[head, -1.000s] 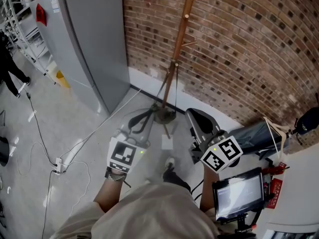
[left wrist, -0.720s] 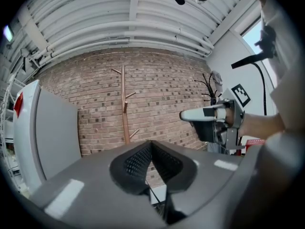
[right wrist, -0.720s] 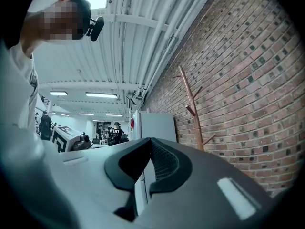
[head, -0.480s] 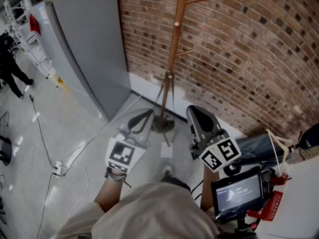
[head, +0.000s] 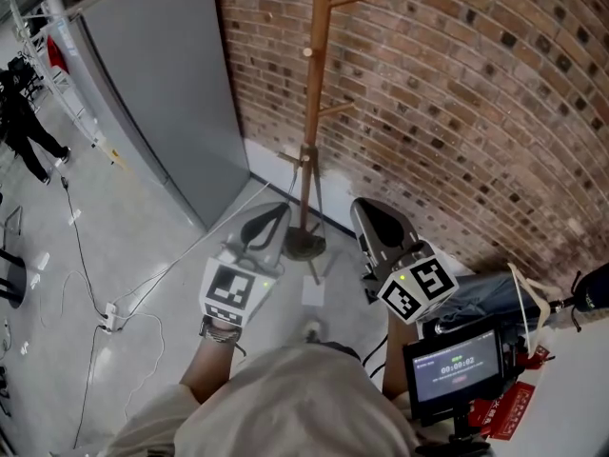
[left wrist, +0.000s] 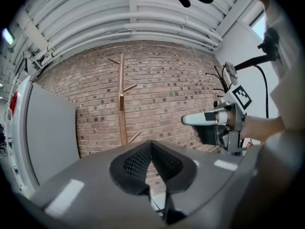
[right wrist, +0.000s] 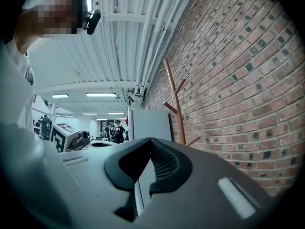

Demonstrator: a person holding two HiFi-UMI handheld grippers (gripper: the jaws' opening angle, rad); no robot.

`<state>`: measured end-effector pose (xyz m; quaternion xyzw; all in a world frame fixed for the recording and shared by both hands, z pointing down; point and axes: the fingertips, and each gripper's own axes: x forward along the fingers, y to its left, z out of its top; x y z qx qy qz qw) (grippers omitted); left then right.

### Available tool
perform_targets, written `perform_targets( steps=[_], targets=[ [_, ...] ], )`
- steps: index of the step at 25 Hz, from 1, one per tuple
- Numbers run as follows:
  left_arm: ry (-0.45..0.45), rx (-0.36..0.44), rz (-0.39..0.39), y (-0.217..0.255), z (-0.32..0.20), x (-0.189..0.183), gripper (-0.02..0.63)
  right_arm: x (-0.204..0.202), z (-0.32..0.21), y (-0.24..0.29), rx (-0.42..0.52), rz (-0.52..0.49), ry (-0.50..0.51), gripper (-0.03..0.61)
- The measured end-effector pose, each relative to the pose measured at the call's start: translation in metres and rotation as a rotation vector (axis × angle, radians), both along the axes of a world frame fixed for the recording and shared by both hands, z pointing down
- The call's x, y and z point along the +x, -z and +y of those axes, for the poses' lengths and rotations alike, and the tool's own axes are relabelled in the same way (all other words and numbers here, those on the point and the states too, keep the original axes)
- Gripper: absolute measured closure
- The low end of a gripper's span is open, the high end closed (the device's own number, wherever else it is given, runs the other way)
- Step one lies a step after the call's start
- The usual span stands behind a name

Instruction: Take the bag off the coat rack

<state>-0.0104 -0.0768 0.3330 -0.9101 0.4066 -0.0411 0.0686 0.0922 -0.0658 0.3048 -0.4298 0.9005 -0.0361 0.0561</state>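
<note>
A bare wooden coat rack [head: 314, 84] stands against the brick wall on a round base [head: 303, 246]. No bag hangs on the pegs that show. My left gripper [head: 267, 225] is held level just left of the base, shut with nothing in it. My right gripper [head: 374, 219] is level just right of the base, also shut and empty. The left gripper view has the coat rack [left wrist: 122, 104] ahead beyond the closed left gripper [left wrist: 152, 144], with the right gripper [left wrist: 209, 119] off to the side. In the right gripper view the coat rack [right wrist: 176, 106] stands along the wall past the closed right gripper [right wrist: 150, 144].
A tall grey cabinet [head: 162, 93] stands left of the rack. Cables and a power strip [head: 109, 317] lie on the floor at left. A blue-grey fabric thing [head: 485, 293] and a small screen [head: 455, 365] are at the right. A person [head: 24, 122] stands far left.
Both grippers and the person have moved towards the wall and the coat rack, which now sits more to the left and centre of the head view. The jaws stay closed.
</note>
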Motion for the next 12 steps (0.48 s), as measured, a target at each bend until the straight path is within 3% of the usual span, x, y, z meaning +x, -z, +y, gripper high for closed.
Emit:
perform_targets(
  steps=[12],
  targets=[
    [0.087, -0.003, -0.016, -0.005, -0.025, 0.029, 0.614, 0.046, -0.031, -0.001, 0.028, -0.023, 0.01, 0.577]
  ],
)
